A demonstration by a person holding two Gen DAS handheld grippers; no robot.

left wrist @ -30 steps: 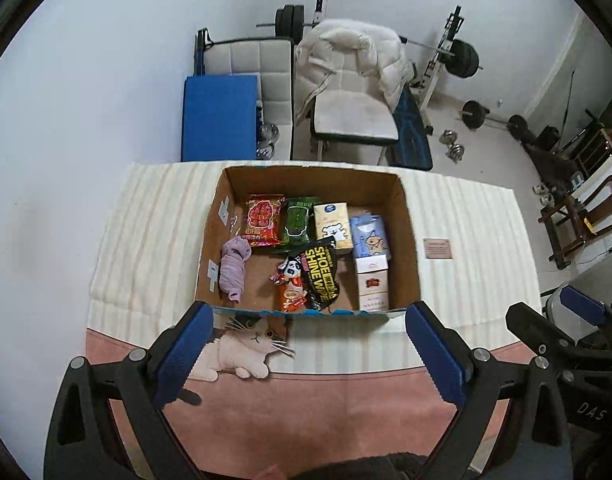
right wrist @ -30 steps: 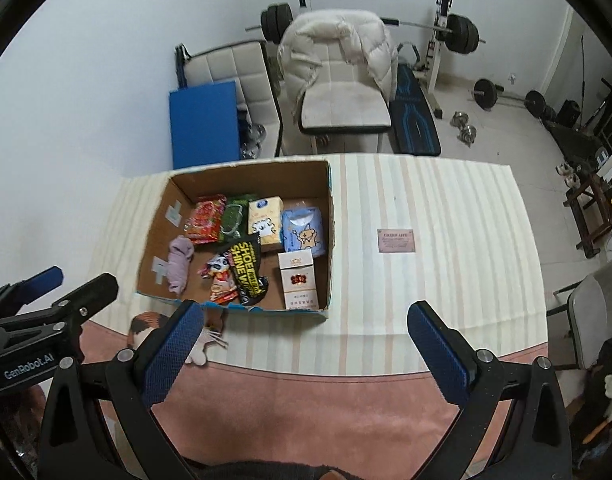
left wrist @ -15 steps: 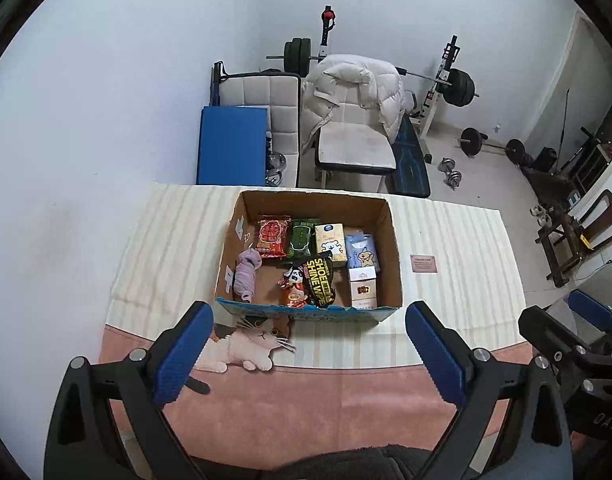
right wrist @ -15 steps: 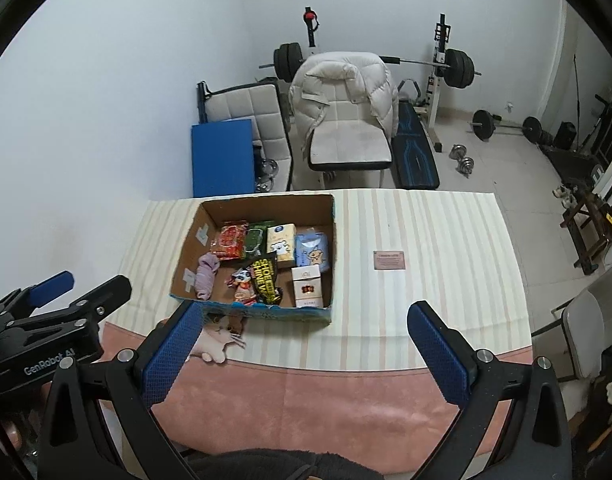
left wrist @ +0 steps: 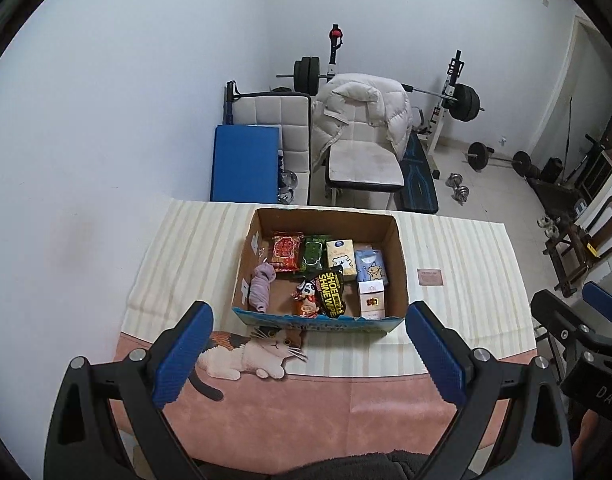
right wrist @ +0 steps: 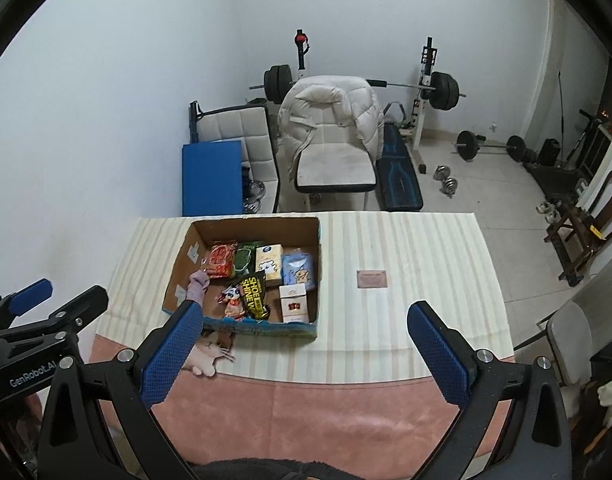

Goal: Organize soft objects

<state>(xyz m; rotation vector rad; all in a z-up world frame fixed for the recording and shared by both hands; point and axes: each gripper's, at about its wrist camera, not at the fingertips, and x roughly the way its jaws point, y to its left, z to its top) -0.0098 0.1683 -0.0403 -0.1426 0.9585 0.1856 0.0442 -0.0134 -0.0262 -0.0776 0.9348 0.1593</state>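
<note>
You pull both tongs back from the box.
Left tongs (left wrist: 306,354) and right tongs (right wrist: 304,354) gape wide, empty; the cardboard box (left wrist: 320,322) looks packed, sorting likely finished.

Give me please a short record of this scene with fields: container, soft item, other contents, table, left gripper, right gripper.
container: open cardboard box on the table
soft item: mauve cloth bundle, at the box's left side
other contents: snack packets, small cartons, black shoe-wipes pack
table: striped cloth, cat picture, small card right of the box
left gripper: open, empty, above the near edge
right gripper: open, empty
</note>
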